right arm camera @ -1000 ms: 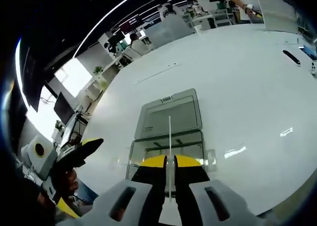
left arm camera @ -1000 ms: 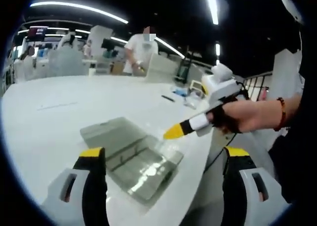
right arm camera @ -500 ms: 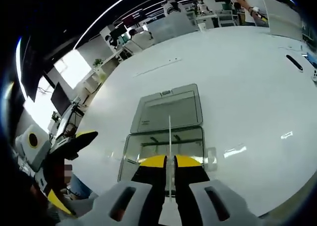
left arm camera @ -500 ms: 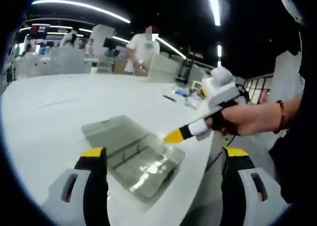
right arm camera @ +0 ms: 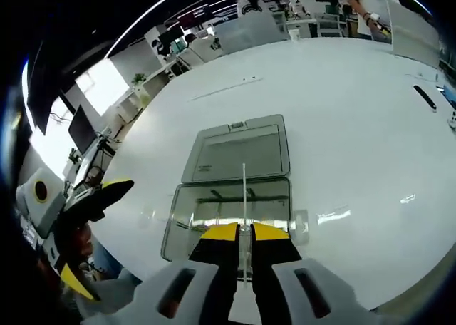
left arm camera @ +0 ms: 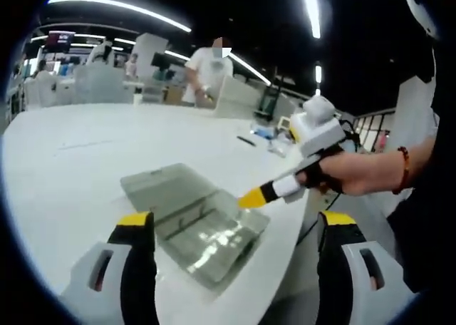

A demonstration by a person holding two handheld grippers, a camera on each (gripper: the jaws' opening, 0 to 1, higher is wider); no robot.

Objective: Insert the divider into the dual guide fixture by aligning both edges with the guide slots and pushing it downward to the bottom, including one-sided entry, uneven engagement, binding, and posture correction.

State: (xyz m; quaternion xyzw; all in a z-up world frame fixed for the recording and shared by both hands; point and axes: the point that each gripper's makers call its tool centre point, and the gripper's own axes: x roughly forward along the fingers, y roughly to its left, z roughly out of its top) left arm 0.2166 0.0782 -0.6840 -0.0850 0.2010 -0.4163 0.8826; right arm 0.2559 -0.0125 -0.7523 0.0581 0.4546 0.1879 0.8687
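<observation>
Gripping divider (right arm camera: 244, 197) edge-on, right claw (right arm camera: 244, 234) over fixture (right arm camera: 231, 205).

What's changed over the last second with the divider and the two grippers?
The right gripper, shut on the thin divider, has eased a little closer over the open clear case on the white table. Nothing was gripped or released. The left gripper stays open, holding nothing; the case has not moved.

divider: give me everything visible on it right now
The divider is a thin clear plate, seen edge-on in the right gripper view as a pale upright line. The right gripper is shut on its lower end between yellow-tipped jaws. It stands over the open clear case on the white table; whether it touches the case is unclear.
</observation>
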